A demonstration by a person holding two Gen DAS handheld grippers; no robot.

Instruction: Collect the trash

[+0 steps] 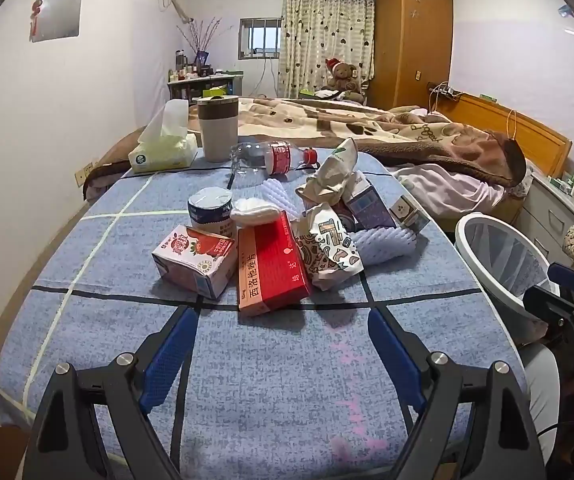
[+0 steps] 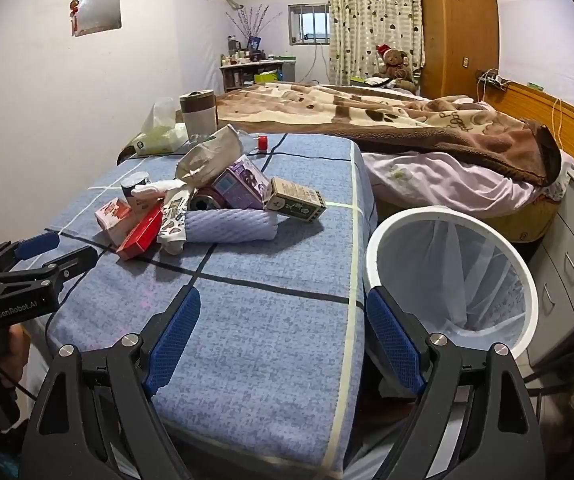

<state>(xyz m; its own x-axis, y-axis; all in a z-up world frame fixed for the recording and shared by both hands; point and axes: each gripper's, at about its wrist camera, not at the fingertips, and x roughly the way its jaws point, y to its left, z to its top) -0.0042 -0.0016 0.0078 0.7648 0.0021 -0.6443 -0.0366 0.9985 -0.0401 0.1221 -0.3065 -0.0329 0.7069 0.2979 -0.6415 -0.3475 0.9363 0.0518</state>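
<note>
Trash in a loose heap on the blue checked cloth (image 1: 87, 320) of the table, straight ahead of the left gripper (image 1: 283, 320) and apart from it, bare cloth between. Left gripper wide open, blue pads spread, nothing held. Nearest its fingers: red medicine box (image 1: 271, 268), lying flat with Chinese print along the near edge; just left of it and touching, pink strawberry milk carton (image 1: 193, 262), tipped on its side. Right of the red box, patterned paper bag (image 1: 329, 248), crumpled, leaning on white foam netting (image 1: 383, 244). Behind these, small yogurt cup (image 1: 209, 210) upright with its foil lid on, crumpled white tissue (image 1: 253, 210), purple box (image 1: 367, 204), tan paper pouch (image 1: 333, 172) standing tilted, and clear plastic bottle (image 1: 273, 158) on its side with red label and cap.

Right gripper (image 2: 283, 312) likewise wide open and empty, over the table's near right corner; heap ahead and to the left, well apart. White trash bin (image 2: 375, 240) with clear liner just beside the right finger, against the table edge. Small green-printed carton (image 2: 297, 200) at the heap's right end.
</note>
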